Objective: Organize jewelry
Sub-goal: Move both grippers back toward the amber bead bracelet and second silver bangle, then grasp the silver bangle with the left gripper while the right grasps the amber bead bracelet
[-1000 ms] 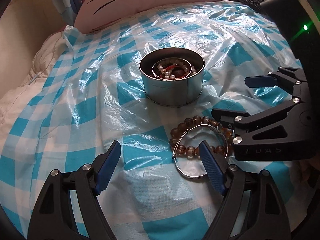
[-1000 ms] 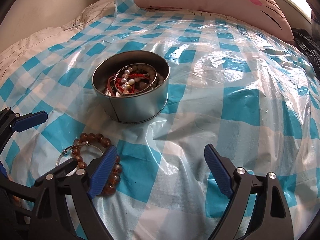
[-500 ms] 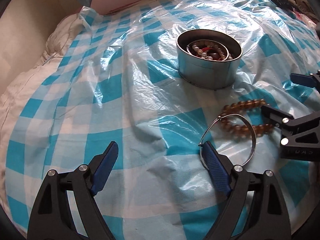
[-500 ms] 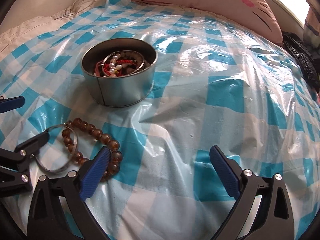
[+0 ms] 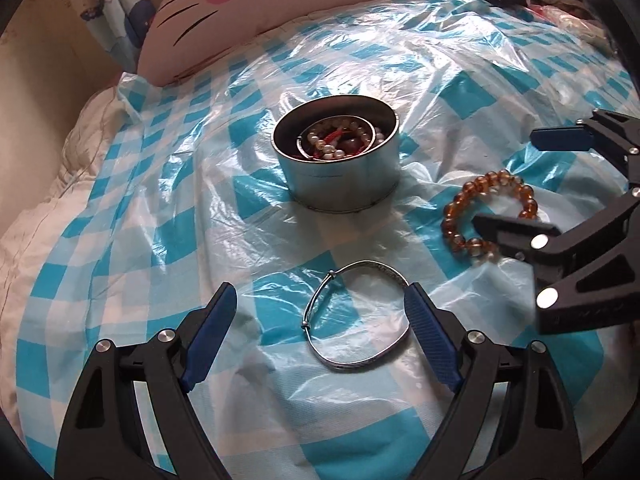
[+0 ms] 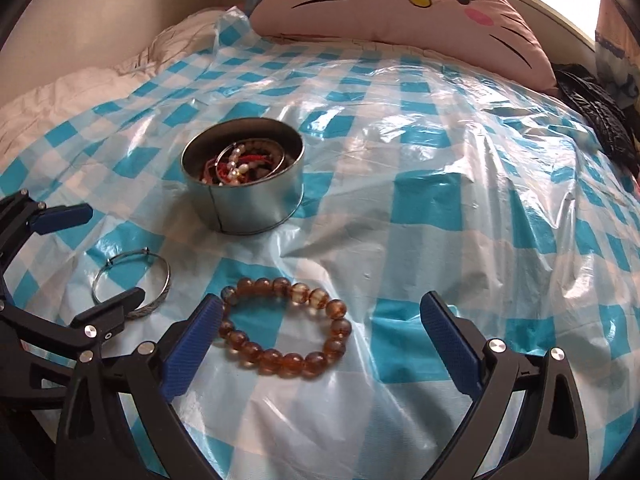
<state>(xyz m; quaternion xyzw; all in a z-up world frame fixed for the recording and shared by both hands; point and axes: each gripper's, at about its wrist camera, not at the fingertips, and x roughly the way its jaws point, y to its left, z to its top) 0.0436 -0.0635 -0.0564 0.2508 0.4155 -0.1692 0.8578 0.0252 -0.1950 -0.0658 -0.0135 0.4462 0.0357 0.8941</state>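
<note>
L gripper (image 5: 320,328) wide open, empty, jaws straddling silver bangle (image 5: 356,316) lying on checked sheet (image 5: 160,208). Tin (image 5: 340,184) centre-back holds several bead/pearl pieces, so part sorted. Amber bead bracelet (image 6: 284,324) on sheet between R gripper (image 6: 320,340) jaws; also wide open, empty. Est. two pieces left.

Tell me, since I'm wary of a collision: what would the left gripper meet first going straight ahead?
Probably the silver bangle between the open left gripper fingers, then the tin; depth is unclear.
</note>
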